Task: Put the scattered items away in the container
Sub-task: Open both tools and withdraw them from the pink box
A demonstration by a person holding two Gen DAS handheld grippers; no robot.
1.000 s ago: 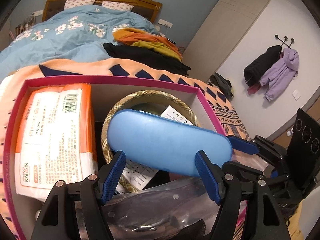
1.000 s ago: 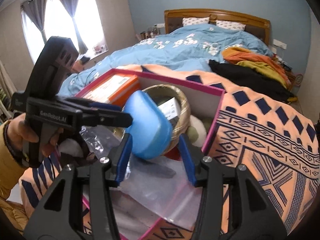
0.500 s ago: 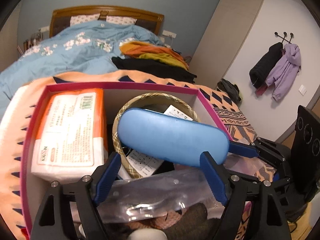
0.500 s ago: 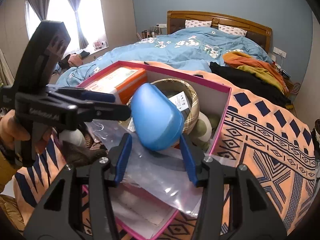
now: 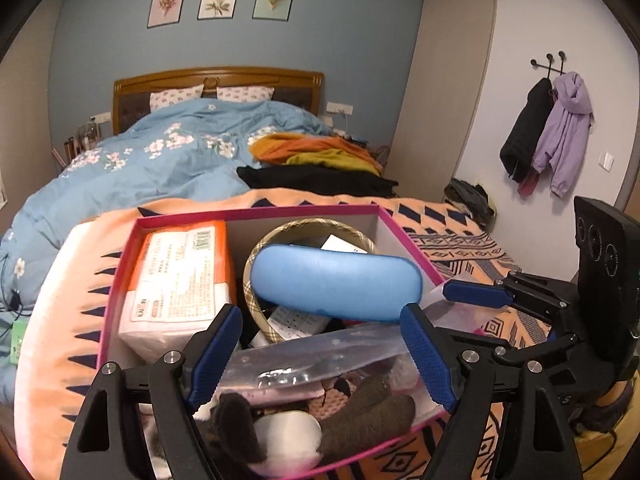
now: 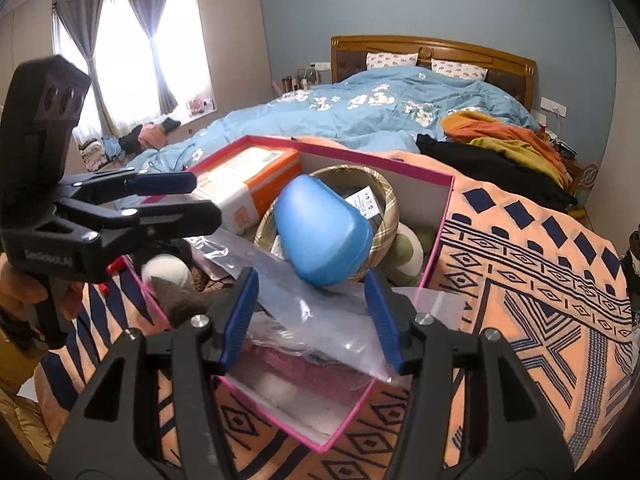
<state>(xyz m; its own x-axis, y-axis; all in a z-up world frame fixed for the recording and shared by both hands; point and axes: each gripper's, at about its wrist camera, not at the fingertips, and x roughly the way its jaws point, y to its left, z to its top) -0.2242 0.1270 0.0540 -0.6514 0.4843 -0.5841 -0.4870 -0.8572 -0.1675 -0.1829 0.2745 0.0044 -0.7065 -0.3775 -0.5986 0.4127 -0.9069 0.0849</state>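
Blue case (image 5: 335, 288) atop full pink box (image 5: 256, 213)

I see even, soft room light. Window (image 6: 132, 60) blown out with glare in right wrist view. Heavy fisheye bending, dark vignette at corners. Gripper bases slightly soft; glare on plastic bag (image 5: 320, 356).

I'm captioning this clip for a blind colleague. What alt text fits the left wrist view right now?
A pink-rimmed box on a patterned orange blanket holds a blue glasses case, an orange tissue pack, a plaid ring and a clear plastic bag. The open left gripper hovers above; the right gripper is alongside.
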